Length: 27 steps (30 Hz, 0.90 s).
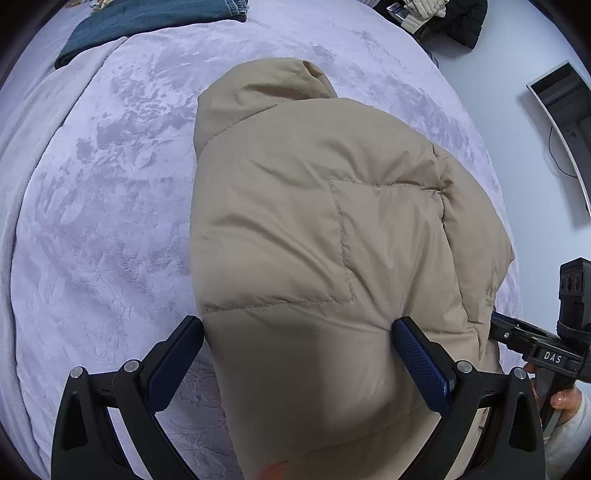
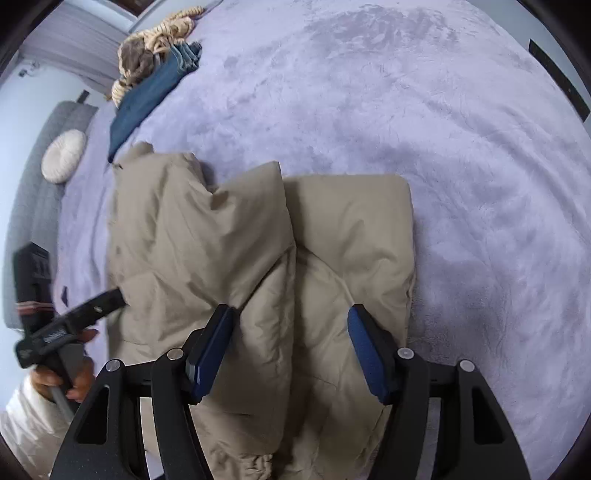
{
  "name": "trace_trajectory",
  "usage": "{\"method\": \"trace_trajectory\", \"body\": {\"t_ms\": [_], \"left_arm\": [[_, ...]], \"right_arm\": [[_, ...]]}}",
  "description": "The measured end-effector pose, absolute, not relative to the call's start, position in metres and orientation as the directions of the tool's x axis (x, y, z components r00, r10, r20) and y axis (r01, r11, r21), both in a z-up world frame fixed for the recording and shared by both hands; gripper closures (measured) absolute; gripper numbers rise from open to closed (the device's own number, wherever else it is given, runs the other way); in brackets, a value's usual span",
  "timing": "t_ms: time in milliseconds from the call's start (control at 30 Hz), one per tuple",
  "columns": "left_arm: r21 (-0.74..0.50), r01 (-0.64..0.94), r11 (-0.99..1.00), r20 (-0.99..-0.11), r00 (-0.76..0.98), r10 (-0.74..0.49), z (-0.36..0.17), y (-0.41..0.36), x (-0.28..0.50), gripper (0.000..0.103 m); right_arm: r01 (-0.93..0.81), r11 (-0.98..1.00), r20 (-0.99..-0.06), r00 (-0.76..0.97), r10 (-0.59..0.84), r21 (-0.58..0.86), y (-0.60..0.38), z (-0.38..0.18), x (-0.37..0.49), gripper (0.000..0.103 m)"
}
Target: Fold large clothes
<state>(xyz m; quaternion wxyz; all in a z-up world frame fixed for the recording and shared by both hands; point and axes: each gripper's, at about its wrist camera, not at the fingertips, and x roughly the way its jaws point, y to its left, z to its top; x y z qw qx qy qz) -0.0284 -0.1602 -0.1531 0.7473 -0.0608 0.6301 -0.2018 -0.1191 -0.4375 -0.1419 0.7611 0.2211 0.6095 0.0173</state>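
Note:
A beige puffer jacket (image 1: pixel 317 229) lies folded into a bundle on a lavender plush blanket (image 1: pixel 110 206). My left gripper (image 1: pixel 297 332) is open, its blue pads astride the jacket's near end. In the right wrist view the jacket (image 2: pixel 258 251) shows two padded folds side by side. My right gripper (image 2: pixel 290 325) is open over its near edge, one pad on each side of the middle crease. Each gripper shows in the other's view, the right one (image 1: pixel 532 343) at the jacket's right edge and the left one (image 2: pixel 88 310) at its left edge.
Folded blue jeans (image 1: pixel 147 22) lie at the blanket's far edge, also in the right wrist view (image 2: pixel 147 96) beside a rope-like knit bundle (image 2: pixel 155 40). Dark clothes (image 1: pixel 443 18) sit at the far right. A round cream cushion (image 2: pixel 63 155) rests on a grey sofa.

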Motion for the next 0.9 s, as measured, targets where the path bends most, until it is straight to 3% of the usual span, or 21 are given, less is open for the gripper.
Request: {"method": "trace_trajectory", "body": {"t_ms": [133,200,467,533,567,900], "left_arm": [[-0.35,0.221,0.91,-0.916,0.122,-0.382,-0.155,-0.16,-0.027,0.0],[-0.353,0.219,0.909,-0.915,0.121,-0.385,-0.156,-0.161,-0.028,0.0],[-0.38,0.23,0.896,-0.905,0.11,-0.412,-0.159,-0.156,-0.026,0.0],[-0.401,0.228,0.887,-0.897,0.1,-0.431,-0.16,-0.152,-0.025,0.0],[-0.419,0.226,0.879,-0.889,0.094,-0.448,-0.16,-0.149,-0.023,0.0],[-0.715,0.089,0.693,-0.699,-0.07,-0.712,-0.206,-0.106,-0.004,0.0]], "right_arm": [[0.213,0.916,-0.926,0.246,0.286,0.339,-0.44,-0.142,-0.122,0.029],[0.193,0.92,-0.924,0.245,0.292,0.342,-0.443,-0.138,-0.125,0.022],[0.232,0.817,-0.832,0.334,0.442,0.527,-0.49,-0.134,-0.14,0.015],[0.277,0.788,-0.821,0.353,0.448,0.55,-0.504,-0.139,-0.142,0.005],[0.301,0.765,-0.809,0.367,0.459,0.57,-0.512,-0.143,-0.143,0.0],[0.442,0.456,-0.625,0.403,0.668,0.772,-0.552,-0.225,-0.149,0.0]]}}
